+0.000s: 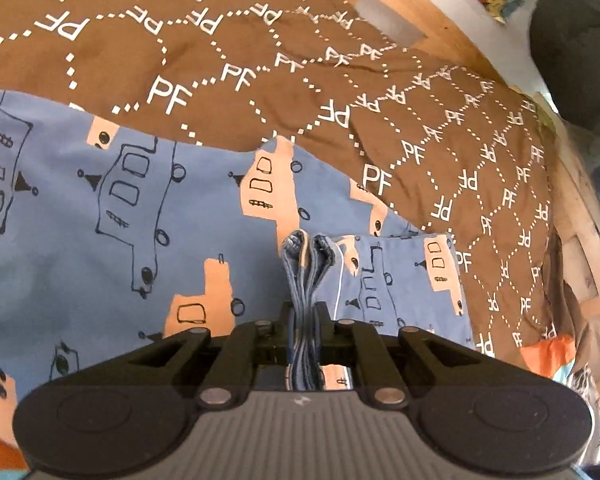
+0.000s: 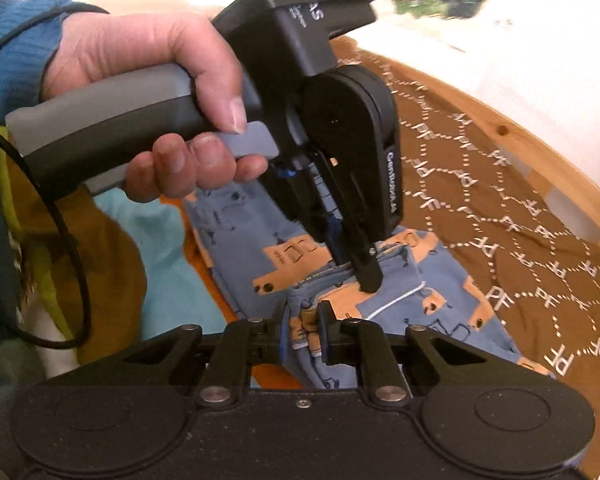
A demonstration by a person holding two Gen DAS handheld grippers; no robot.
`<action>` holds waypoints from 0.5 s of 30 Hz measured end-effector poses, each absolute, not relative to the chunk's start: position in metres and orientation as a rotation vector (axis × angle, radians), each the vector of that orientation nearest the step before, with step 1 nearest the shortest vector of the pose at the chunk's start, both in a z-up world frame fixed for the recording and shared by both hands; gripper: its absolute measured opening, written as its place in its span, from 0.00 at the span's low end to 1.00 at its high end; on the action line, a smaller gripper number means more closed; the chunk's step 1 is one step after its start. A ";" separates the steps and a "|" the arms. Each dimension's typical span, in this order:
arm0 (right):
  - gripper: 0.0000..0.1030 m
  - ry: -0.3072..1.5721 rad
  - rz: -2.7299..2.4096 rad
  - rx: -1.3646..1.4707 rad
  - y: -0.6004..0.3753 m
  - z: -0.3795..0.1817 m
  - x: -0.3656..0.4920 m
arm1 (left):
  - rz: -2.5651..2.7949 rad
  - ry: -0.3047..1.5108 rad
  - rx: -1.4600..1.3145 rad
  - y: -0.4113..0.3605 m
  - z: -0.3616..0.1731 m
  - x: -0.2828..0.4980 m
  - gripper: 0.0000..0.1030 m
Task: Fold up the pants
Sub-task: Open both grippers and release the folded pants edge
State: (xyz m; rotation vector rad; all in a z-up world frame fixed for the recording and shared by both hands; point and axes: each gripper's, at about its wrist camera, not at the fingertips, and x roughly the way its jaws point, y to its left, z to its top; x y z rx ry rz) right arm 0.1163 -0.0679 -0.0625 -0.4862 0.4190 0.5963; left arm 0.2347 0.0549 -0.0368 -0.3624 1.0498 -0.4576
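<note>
Item: blue printed pants [image 1: 148, 216], spread on the brown bedspread [image 1: 260, 60] near its wooden edge; long axis ran away from both tongs. Left gripper [image 1: 305, 312] clamped a bunched hem; right gripper [image 2: 303, 320] clamped the fold just beside it, equally near.

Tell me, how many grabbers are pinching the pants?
2. The left gripper pinches the bunched edge of the pants from above. The right gripper pinches the same edge just below it, nearer the camera. No others show.
</note>
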 end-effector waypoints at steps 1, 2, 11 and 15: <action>0.25 0.431 0.613 -0.490 -0.068 -0.064 0.116 | -0.472 1.036 -0.363 0.057 -0.038 0.233 0.16; 0.36 0.426 0.625 -0.492 -0.069 -0.064 0.114 | -0.473 1.027 -0.359 0.059 -0.039 0.232 0.21; 0.92 0.320 0.186 -0.520 -0.150 -0.066 0.103 | -0.380 0.850 -0.295 0.054 -0.025 0.222 0.71; 0.98 0.284 0.003 -0.519 -0.179 -0.066 0.148 | -0.249 0.771 -0.111 0.024 -0.035 0.220 0.74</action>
